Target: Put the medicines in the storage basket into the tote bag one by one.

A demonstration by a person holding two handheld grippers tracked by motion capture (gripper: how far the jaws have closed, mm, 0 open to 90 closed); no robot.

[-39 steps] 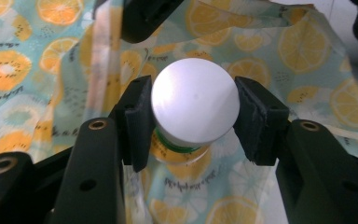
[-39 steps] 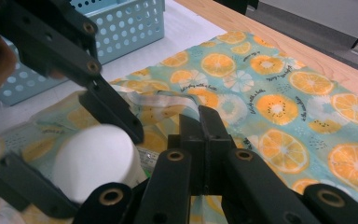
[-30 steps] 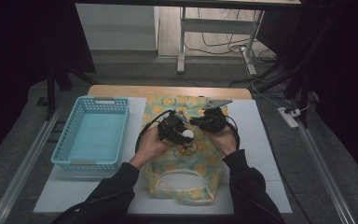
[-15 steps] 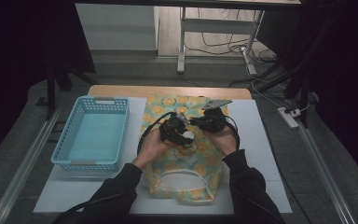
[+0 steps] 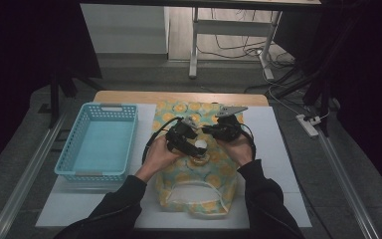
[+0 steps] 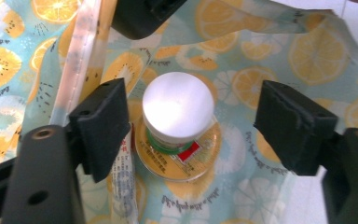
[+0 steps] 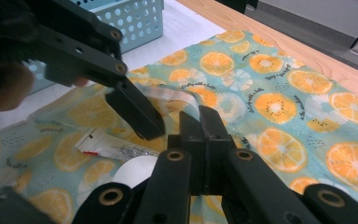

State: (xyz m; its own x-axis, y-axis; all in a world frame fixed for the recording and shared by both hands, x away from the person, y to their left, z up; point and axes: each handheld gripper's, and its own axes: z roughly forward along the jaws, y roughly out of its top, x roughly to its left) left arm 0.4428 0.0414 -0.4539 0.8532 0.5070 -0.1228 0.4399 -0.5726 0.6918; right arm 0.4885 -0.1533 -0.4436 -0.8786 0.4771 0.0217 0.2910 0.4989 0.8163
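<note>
My left gripper (image 6: 186, 126) has just been spreading its jaws — the white-capped bottle (image 6: 179, 122) stands between the pads, untouched, upright on the fruit-print bag (image 6: 279, 51). My right gripper (image 7: 204, 122) is pressed together, pinching the bag's clear-edged rim (image 7: 179, 99) — lifted just beside the bottle. The blue basket (image 5: 101, 141) sits well apart, to the left.
</note>
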